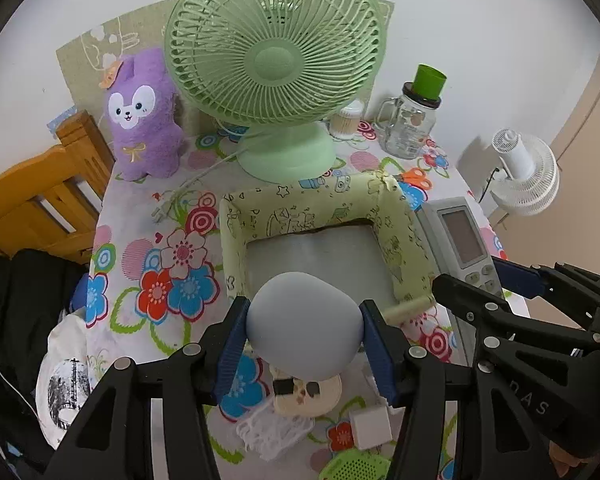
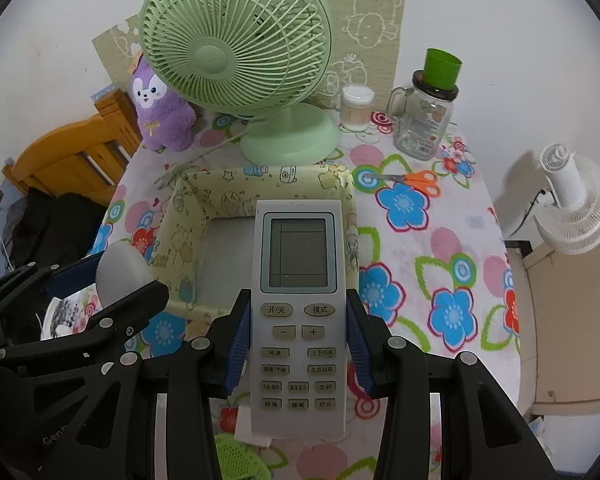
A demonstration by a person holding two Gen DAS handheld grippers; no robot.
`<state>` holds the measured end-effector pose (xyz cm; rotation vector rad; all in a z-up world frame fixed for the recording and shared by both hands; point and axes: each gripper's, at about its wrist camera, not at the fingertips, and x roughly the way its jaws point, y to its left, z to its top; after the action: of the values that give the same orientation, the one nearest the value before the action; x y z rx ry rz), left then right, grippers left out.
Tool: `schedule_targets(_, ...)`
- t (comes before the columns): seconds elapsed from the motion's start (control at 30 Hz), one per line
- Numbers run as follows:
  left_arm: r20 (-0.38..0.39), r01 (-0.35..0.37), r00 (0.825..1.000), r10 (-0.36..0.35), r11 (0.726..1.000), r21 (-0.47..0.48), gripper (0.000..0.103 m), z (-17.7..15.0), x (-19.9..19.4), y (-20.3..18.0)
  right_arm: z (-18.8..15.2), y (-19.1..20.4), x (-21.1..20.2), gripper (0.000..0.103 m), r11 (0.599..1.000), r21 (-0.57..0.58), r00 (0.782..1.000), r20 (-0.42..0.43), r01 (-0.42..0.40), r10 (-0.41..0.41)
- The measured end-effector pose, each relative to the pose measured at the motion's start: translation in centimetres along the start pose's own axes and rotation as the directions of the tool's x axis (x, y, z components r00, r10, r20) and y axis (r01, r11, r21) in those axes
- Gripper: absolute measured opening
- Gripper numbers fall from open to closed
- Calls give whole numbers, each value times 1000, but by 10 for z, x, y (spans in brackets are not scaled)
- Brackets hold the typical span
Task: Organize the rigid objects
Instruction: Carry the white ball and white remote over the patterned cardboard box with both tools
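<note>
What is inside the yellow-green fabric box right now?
The fabric box shows only its bare grey floor. The remote in the right gripper and the grey rounded object in the left gripper cover its near edge and right side.

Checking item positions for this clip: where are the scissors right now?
In the right wrist view, the scissors lie on the flowered tablecloth, right of the box, in front of the glass jar.

Left gripper (image 1: 304, 344), right gripper (image 2: 298, 344): black frames, silver screws, ribbed blue pads
</note>
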<state>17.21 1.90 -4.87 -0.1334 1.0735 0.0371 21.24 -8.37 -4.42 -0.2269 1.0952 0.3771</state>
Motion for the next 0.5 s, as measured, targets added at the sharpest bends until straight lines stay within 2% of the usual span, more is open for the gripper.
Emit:
schedule_targets(0.27,-31,-6,1000,6,1000,-24,57,18,28,9,20,-7,28,47,1000,6,999,-24,-25,25)
schedule_targets(0.5,-75,-2,997,0,1000,-23,57,23,59,14,27,-17,46,47,997,62,998,-38,-45,48)
